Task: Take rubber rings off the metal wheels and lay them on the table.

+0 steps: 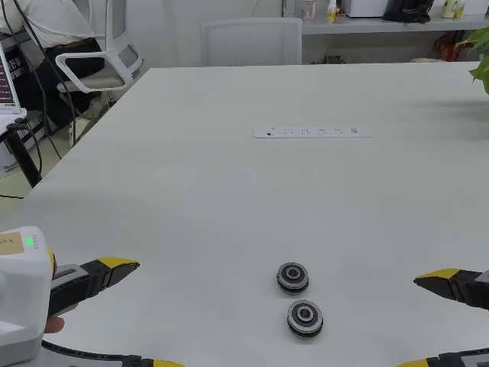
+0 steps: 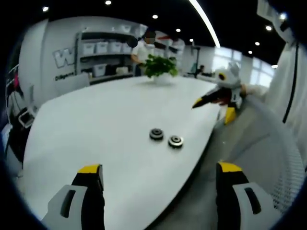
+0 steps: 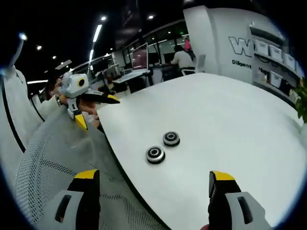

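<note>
Near the front edge of the table [image 1: 229, 191], the farther wheel [image 1: 293, 277] lies flat just beside the nearer wheel [image 1: 305, 317], between the left claw [image 1: 145, 313] and the right claw [image 1: 419, 321], both spread wide and empty. Each wheel is likely heavy and rigid, its rubber ring [image 1: 305, 332] soft, stretchy and grippy. Pinching the outer rim while the other claw pins the wheel down seems best. How the rings seat is too small to tell, and the head view's bottom edge cuts off both claws.
</note>
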